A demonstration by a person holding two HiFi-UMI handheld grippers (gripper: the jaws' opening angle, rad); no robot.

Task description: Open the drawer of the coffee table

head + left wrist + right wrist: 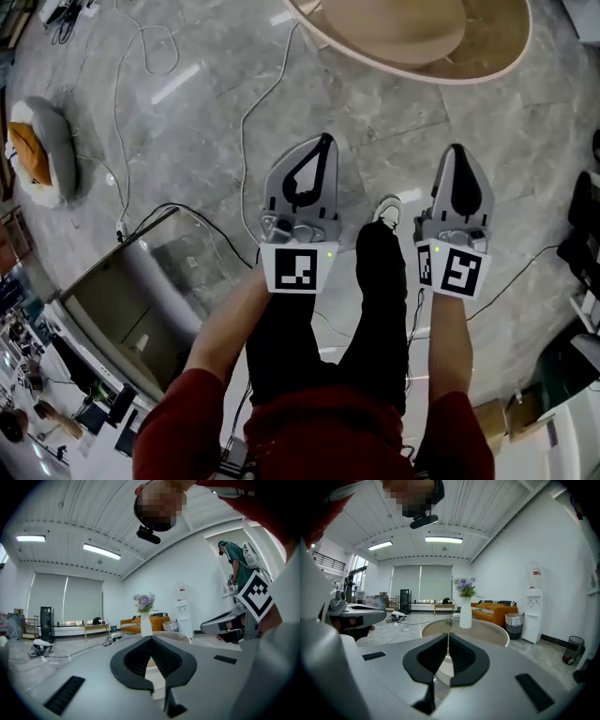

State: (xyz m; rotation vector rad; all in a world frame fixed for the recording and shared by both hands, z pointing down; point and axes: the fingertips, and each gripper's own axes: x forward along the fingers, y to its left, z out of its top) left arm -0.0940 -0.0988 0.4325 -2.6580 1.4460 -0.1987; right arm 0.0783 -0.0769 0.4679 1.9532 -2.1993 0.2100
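The round beige coffee table (487,52) lies at the top of the head view, on the floor ahead of my feet. Its drawer shows in no view. My left gripper (322,139) and right gripper (457,148) are held side by side in front of my legs, short of the table. Both point toward it, and both are shut on nothing. In the left gripper view the shut jaws (151,639) point at the table (179,637), which bears a white vase of purple flowers (146,623). The right gripper view shows the shut jaws (448,635), the table (485,630) and the vase (465,613).
Cables trail over the grey marble floor (187,122). A round cushion (37,150) lies far left, and a grey metal cabinet (131,300) stands at lower left. Behind the table are an orange sofa (497,611), a bin (514,623) and a water dispenser (533,606). Another person (239,564) stands to the right.
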